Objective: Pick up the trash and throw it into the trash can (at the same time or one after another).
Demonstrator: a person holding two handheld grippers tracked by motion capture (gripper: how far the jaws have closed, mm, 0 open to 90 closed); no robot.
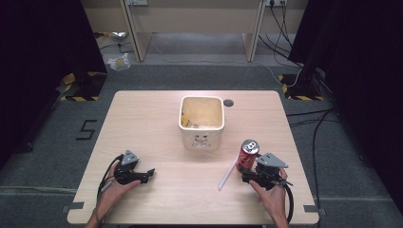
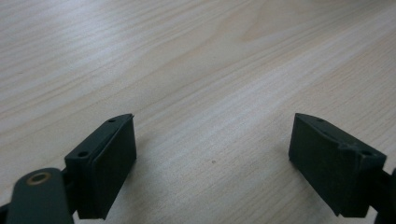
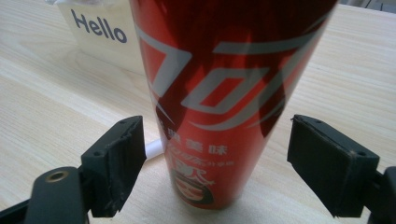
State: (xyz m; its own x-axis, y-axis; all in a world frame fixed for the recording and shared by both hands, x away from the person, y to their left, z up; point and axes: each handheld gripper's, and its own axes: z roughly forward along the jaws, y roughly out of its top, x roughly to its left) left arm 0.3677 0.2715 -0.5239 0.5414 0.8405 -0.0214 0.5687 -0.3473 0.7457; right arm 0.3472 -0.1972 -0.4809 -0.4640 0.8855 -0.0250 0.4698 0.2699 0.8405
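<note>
Right gripper (image 3: 212, 158) spread wide around the upright red can (image 1: 247, 155), not yet gripping, so the pickup looks barely begun, bin (image 1: 201, 121) beyond, left gripper (image 2: 212, 158) open and empty over bare table (image 1: 157, 118)

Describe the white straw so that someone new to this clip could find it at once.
Start at the cream bin mid-table, then go right and nearer to the red can by the right gripper. The straw lies flat just left of the can, the table's one thin white stick.

Red can's (image 3: 219, 93) top cut off
</note>
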